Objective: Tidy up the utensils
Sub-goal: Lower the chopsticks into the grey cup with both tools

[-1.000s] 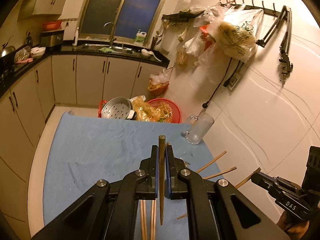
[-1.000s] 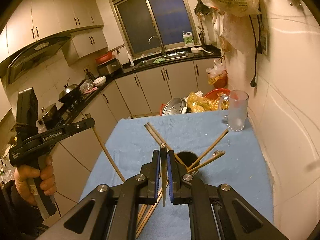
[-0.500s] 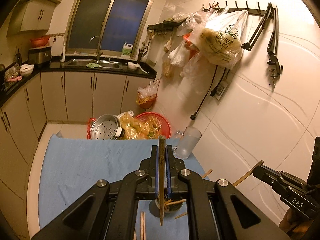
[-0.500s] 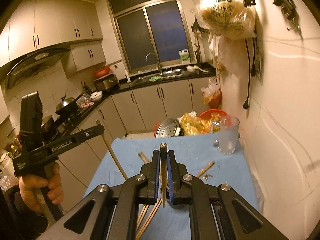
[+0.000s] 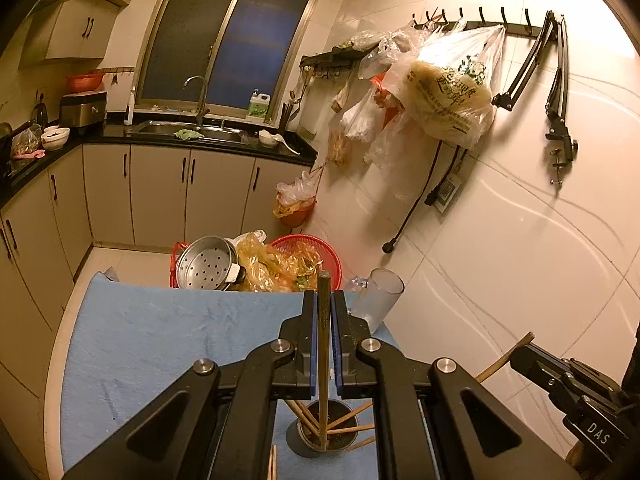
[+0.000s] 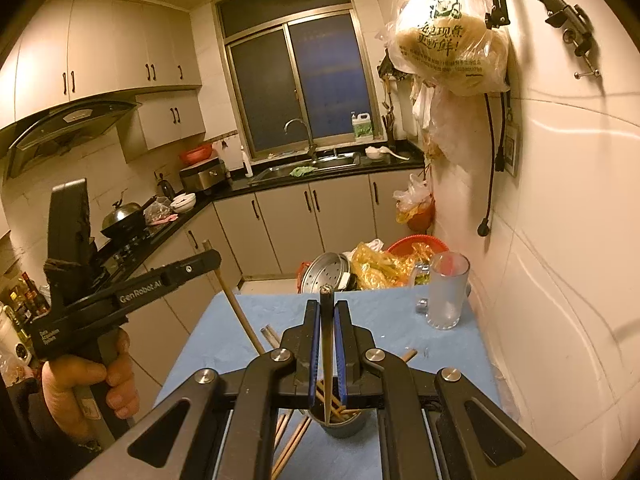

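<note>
My left gripper [image 5: 324, 312] is shut on a brown chopstick [image 5: 323, 360] held upright, its lower tip inside a dark utensil cup [image 5: 318, 440] that holds several chopsticks. My right gripper [image 6: 328, 316] is shut on another chopstick [image 6: 328, 360], its lower tip in the same cup [image 6: 340, 424]. The left gripper with its chopstick also shows at the left in the right wrist view [image 6: 216, 258]. The right gripper with its chopstick shows at the lower right in the left wrist view [image 5: 516, 356]. More chopsticks [image 6: 292, 444] lie on the blue cloth [image 6: 380, 320] beside the cup.
A frosted glass mug [image 6: 446, 292] stands at the cloth's far right by the white wall. A steamer pot [image 5: 208, 264] and a red basket [image 5: 320, 252] with bags sit beyond the table's far edge. Bags hang on the wall above.
Both grippers have risen and tilted up above the cup, carrying their chopsticks. The cup now sits under both grippers with the chopstick tips in it.
</note>
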`<action>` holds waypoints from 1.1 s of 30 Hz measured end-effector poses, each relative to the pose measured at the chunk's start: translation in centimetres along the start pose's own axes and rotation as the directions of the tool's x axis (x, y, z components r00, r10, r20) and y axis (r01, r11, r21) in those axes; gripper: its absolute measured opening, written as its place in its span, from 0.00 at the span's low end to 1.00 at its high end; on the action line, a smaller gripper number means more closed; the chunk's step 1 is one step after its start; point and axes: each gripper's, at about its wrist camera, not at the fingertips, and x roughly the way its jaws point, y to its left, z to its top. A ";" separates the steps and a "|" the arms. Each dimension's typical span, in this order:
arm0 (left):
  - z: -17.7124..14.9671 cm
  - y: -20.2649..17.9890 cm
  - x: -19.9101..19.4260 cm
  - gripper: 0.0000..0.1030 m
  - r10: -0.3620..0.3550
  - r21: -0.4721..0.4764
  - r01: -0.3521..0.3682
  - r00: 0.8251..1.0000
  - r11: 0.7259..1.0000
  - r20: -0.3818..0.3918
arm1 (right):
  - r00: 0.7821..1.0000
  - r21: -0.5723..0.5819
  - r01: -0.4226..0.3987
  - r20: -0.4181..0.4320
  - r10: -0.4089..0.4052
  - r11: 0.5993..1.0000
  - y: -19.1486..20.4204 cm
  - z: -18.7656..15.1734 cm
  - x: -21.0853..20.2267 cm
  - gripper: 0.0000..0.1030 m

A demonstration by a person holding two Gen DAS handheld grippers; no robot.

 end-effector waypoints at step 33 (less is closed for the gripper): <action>-4.3 0.9 5.2 0.06 0.071 -0.013 -0.073 0.990 0.997 -0.122 | 0.992 0.016 0.051 -0.116 -0.049 0.999 -2.1 -3.6 5.1 0.08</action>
